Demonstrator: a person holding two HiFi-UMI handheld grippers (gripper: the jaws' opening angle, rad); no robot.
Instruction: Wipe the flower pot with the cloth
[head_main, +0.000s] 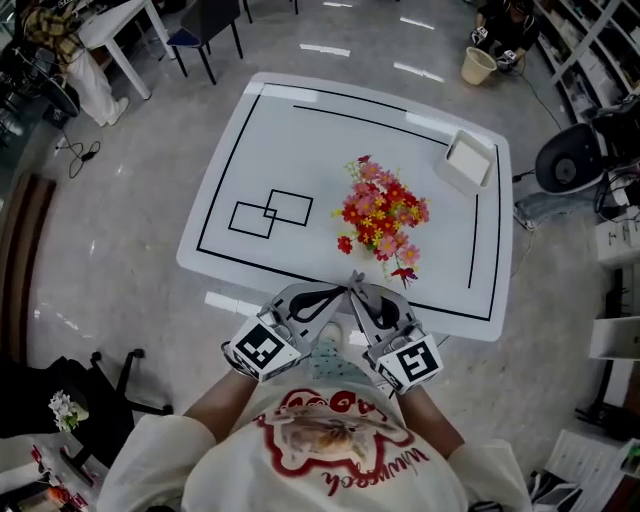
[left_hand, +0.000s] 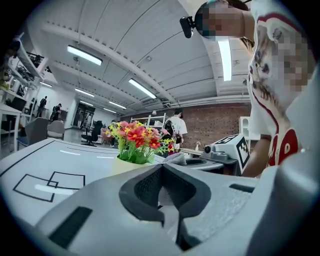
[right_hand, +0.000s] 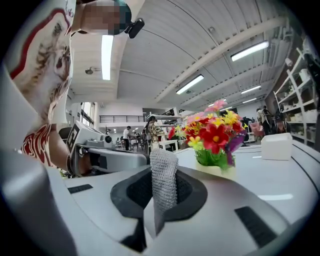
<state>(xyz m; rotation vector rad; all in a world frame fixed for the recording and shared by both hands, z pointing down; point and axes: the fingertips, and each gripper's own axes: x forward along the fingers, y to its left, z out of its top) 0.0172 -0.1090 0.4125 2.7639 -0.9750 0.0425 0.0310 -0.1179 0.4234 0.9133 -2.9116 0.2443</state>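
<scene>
Cloth held at table's near edge
The right gripper pinched it (strip upright); the left gripper's jaws sat pressed together

Left gripper, jaws closed together, points across a white table toward a pale flower pot of red and yellow flowers.

Nothing here can be read as a word or number. The person's shirt carries red cursive lettering under a round red emblem, too blurred to spell out. The left marker cube and right marker cube bear black-and-white square codes, without letters. Black lines on the counter form two overlapping rectangles near its left edge, not writing.
</scene>
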